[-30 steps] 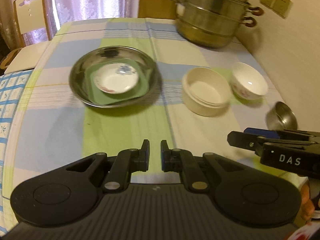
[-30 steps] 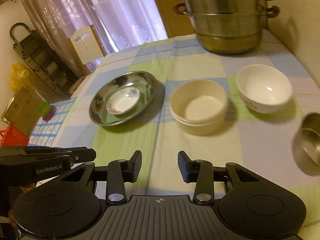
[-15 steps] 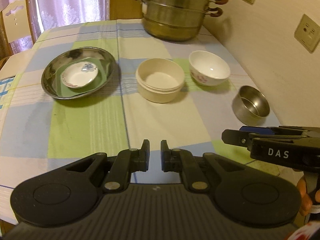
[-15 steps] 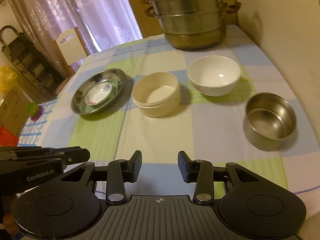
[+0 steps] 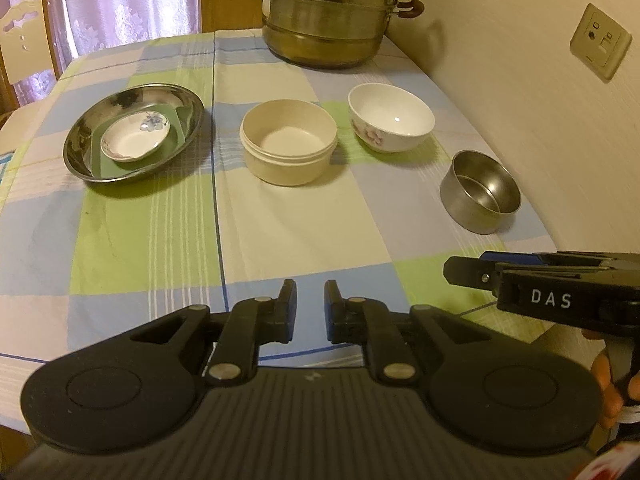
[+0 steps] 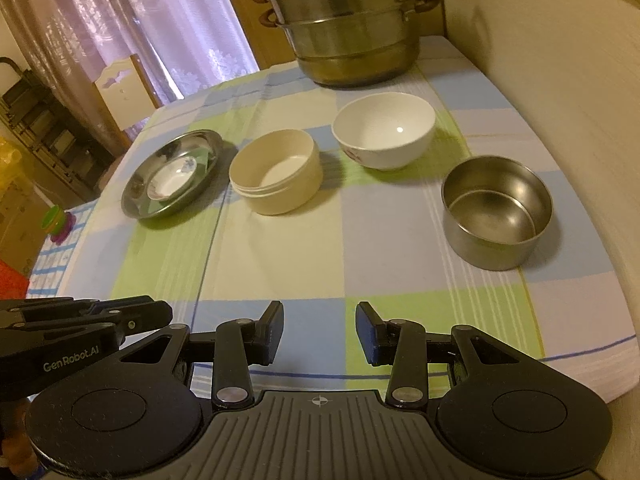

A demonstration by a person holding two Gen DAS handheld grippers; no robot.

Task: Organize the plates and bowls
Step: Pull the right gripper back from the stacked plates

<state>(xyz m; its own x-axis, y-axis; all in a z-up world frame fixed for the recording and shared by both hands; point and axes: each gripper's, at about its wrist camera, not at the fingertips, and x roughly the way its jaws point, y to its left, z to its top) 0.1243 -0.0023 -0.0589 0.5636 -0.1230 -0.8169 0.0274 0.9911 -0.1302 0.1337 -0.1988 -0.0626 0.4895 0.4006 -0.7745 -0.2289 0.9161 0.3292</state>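
Note:
A steel plate (image 5: pixel 86 136) (image 6: pixel 138 184) at the left holds a green square plate (image 5: pixel 180 136) and a small white floral dish (image 5: pixel 134 138) (image 6: pixel 172 178). To its right stand a cream bowl (image 5: pixel 288 148) (image 6: pixel 276 172), a white floral bowl (image 5: pixel 390 118) (image 6: pixel 384 130) and a steel bowl (image 5: pixel 480 192) (image 6: pixel 496 212). My left gripper (image 5: pixel 310 308) hovers over the table's near edge, empty, jaws a narrow gap apart. My right gripper (image 6: pixel 319 330) is open and empty, near the front edge, short of the steel bowl.
A large stacked steel steamer pot (image 5: pixel 332 12) (image 6: pixel 348 28) stands at the back of the checked tablecloth. A wall runs along the right side with a socket (image 5: pixel 600 46). A chair (image 6: pixel 120 92) and shelves stand beyond the table's left side.
Both views have swung right and pulled back, so the steel bowl has come fully into view. The left jaws have parted slightly. No dish has moved.

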